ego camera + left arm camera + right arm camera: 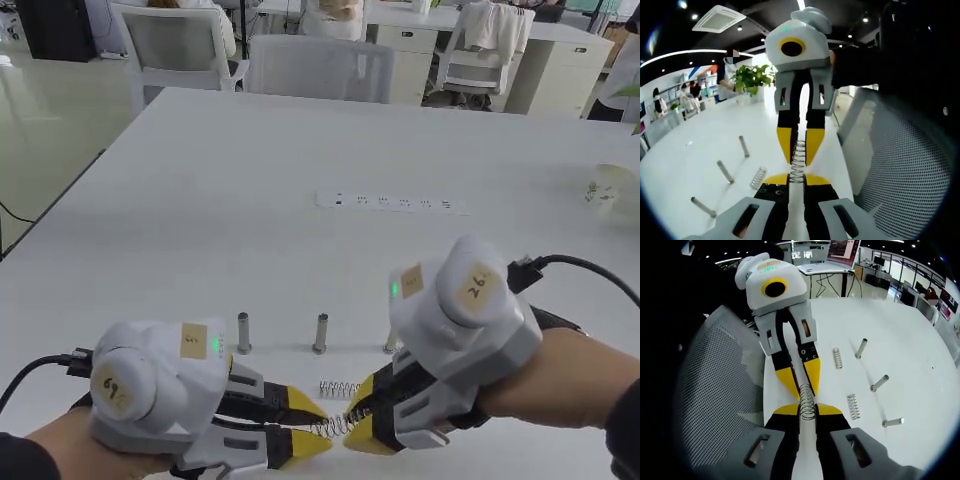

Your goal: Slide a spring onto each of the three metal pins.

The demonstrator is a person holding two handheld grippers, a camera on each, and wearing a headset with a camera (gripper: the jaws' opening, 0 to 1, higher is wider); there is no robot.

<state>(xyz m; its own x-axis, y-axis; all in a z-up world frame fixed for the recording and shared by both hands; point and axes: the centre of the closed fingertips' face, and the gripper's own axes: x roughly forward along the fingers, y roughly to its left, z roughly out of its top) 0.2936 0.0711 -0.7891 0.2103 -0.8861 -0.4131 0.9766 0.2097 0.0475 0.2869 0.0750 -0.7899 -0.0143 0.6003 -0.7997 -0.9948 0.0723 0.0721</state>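
Three short metal pins stand upright in a row on the white table. Just in front of them my two grippers face each other tip to tip. One thin spring spans the small gap between them. My left gripper is shut on one end and my right gripper is shut on the other. A loose spring lies flat between the grippers and the pins. In the right gripper view two loose springs lie beside the pins.
A white power strip lies mid-table beyond the pins. A clear object sits at the far right. Chairs stand along the far edge. The table's left edge runs diagonally. A mesh chair back is close behind the grippers.
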